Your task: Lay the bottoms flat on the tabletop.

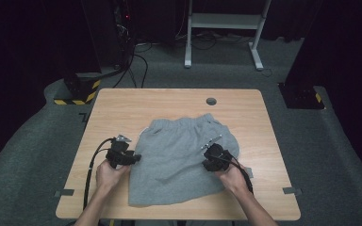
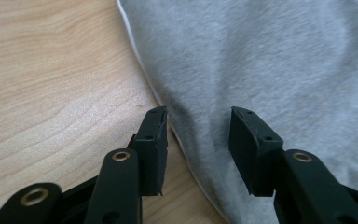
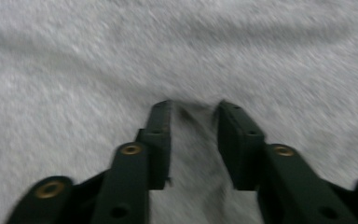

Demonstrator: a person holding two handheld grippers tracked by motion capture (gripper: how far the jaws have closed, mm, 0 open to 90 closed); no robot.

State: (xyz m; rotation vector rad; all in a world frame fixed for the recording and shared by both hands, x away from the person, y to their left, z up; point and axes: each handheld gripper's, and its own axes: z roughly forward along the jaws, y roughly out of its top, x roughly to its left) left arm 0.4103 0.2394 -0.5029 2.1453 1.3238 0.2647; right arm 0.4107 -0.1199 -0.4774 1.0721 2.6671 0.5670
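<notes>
Shorts [image 1: 179, 160] lay flat mid-tabletop [image 1: 122, 106]. We had left tongs [image 2: 198, 135] part-open astride left hem, right tongs [image 3: 193, 135] part-open over cloth — neither gripping. Grasp step, we judged; next: close on fabric.

Dim room: grey carpet [image 1: 169, 75] around the wooden worktop [image 1: 122, 113]; beyond it a white desk frame [image 1: 224, 21] and cables [image 1: 136, 66].

Shorts [image 1: 181, 157] on table [image 1: 122, 108] centre; left gripper [image 1: 136, 157] at left edge, right gripper [image 1: 206, 151] on right part.
</notes>
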